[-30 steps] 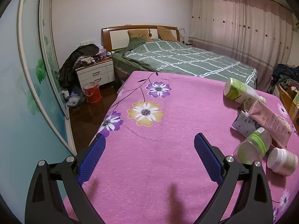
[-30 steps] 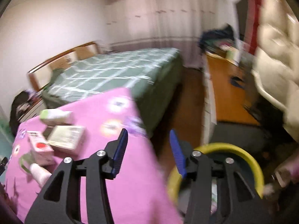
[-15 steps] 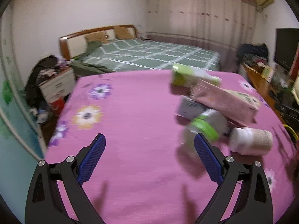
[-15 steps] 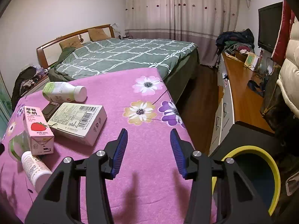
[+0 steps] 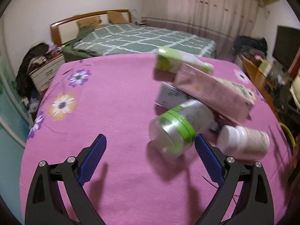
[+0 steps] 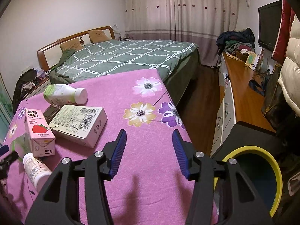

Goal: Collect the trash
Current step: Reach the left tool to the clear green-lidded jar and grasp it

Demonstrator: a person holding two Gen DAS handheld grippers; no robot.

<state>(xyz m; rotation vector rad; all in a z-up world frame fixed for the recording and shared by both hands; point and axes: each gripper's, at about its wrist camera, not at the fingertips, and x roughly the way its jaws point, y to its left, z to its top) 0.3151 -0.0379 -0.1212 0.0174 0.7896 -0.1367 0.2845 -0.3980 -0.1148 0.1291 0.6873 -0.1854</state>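
A pile of trash lies on the pink flowered cloth (image 5: 116, 112). It holds a clear jar with a green band (image 5: 172, 135), a white bottle (image 5: 243, 144), a pink strawberry milk carton (image 5: 215, 93), a white box (image 5: 170, 95) and a green-and-white bottle (image 5: 178, 61). My left gripper (image 5: 150, 139) is wide open and empty, its right finger just beside the jar. In the right wrist view the carton (image 6: 39, 131), box (image 6: 78, 123) and green bottle (image 6: 63, 93) sit far left. My right gripper (image 6: 149, 136) hovers over bare cloth, jaws opening, nothing between them. A yellow-rimmed bin (image 6: 262, 155) stands lower right.
A green checked bed (image 6: 127, 56) lies beyond the table, with wooden floor (image 6: 200, 101) between. An orange desk (image 6: 241, 93) with drawers and clutter runs along the right wall under a TV (image 6: 270, 24). A nightstand (image 5: 45, 73) piled with clothes stands far left.
The left gripper swung right toward the pile, so the jar now sits by its right finger. The right gripper swung from the bin to over the cloth, and its jaws widened slightly.
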